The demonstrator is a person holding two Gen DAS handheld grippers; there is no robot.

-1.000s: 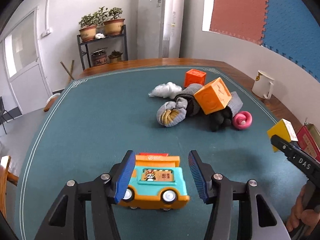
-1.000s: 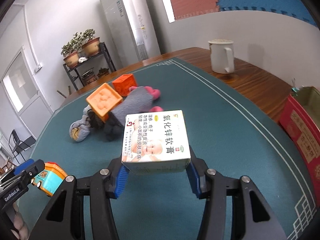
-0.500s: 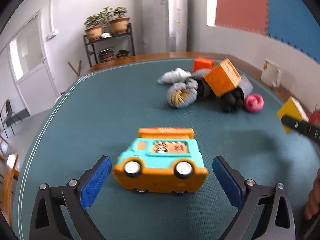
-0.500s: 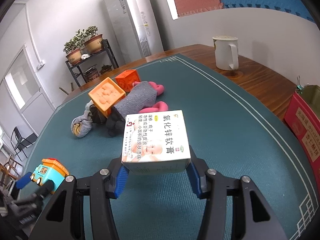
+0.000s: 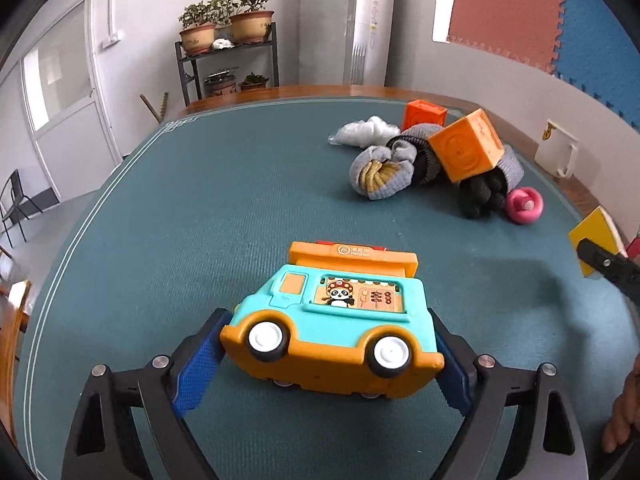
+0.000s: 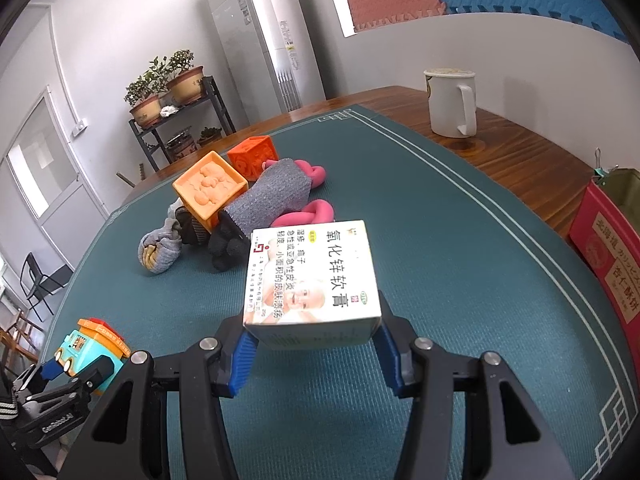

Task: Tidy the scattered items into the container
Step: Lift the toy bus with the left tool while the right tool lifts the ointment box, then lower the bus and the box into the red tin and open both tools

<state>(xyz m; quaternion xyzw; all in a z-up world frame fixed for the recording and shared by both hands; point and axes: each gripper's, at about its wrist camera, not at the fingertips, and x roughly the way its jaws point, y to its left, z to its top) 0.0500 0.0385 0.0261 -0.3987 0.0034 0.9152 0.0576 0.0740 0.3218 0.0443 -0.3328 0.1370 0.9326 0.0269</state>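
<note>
Left gripper [image 5: 328,354] clamped on toy truck [image 5: 334,322]: blue pads [image 5: 198,364] pressed against both ends, wheels facing the camera, truck on or just above the green mat [image 5: 192,208] — contact underneath not resolvable. Same truck seen from right wrist view at lower left [image 6: 86,346], held between the left gripper's pads [image 6: 54,368].

Right gripper [image 6: 312,350] clamped on white medicine box [image 6: 310,280], printed face up, box held clear above the mat [image 6: 460,280].

Remaining clutter well ahead of the truck, bunched together: orange cube [image 5: 466,150] tilted, resting on grey sock [image 5: 382,170] and black glove [image 5: 480,196]; second, redder cube [image 5: 424,114] behind; white wad [image 5: 362,132] beside it; pink ring toy [image 5: 524,204] touching the glove on the right.

Red tin container [image 6: 604,256] at right edge of table, off the mat, lid open, interior mostly out of frame. White mug [image 6: 452,102] on bare wood [image 6: 512,152], apart from the tin.
</note>
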